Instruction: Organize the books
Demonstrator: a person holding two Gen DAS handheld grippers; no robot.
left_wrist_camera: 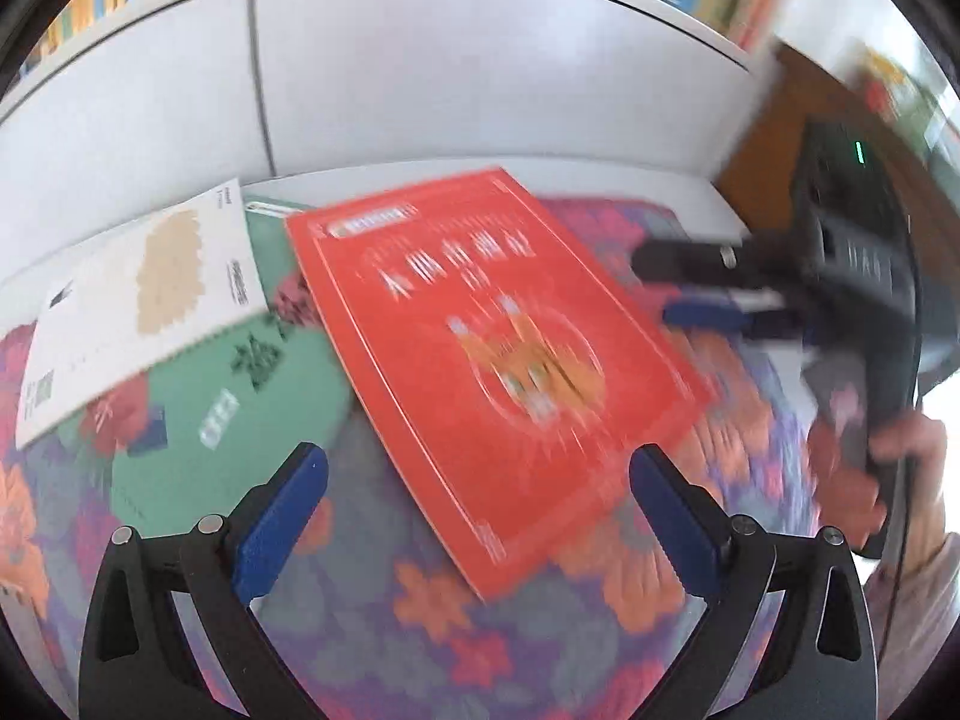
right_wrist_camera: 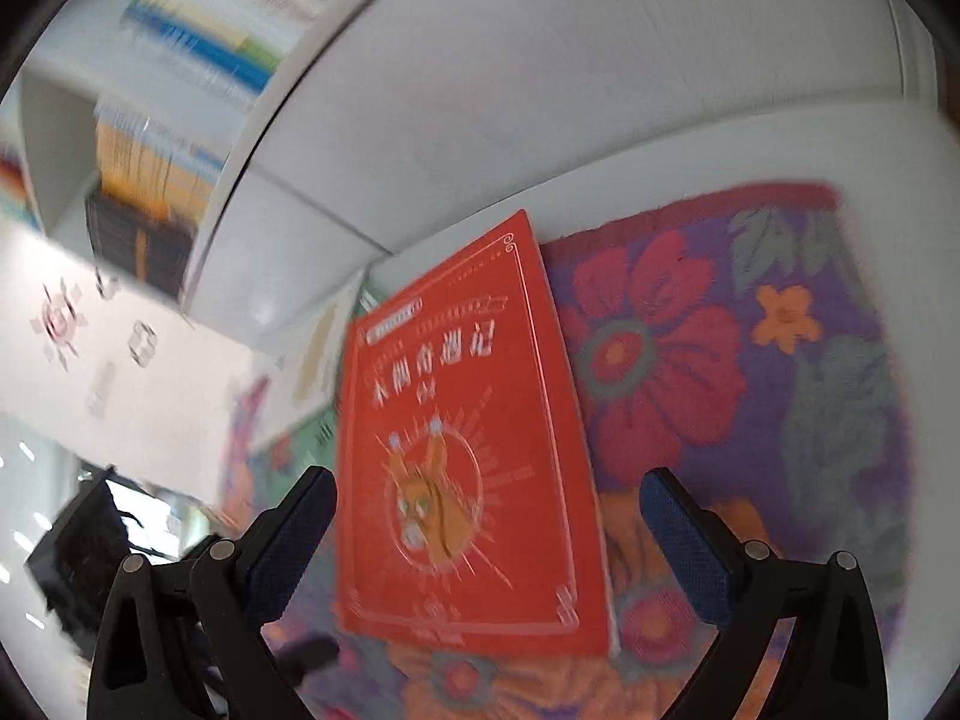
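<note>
Both views are bright, with even and soft light and almost no shadows. Strong motion blur smears the red book, and the shelf books at 10 o'clock. The fisheye bends straight edges, with dark corners around.

Left wrist cam sits low and close over the floral cloth, looking forward and down between the left gripper fingers toward the white cabinet. Red book fills centre frame; the right gripper enters from the right edge. Right wrist cam is rolled, horizon tilted, equally close, looking along the right gripper at the same red book. Both views share the book, floral cloth, white cabinet and blurred bookshelf above.
</note>
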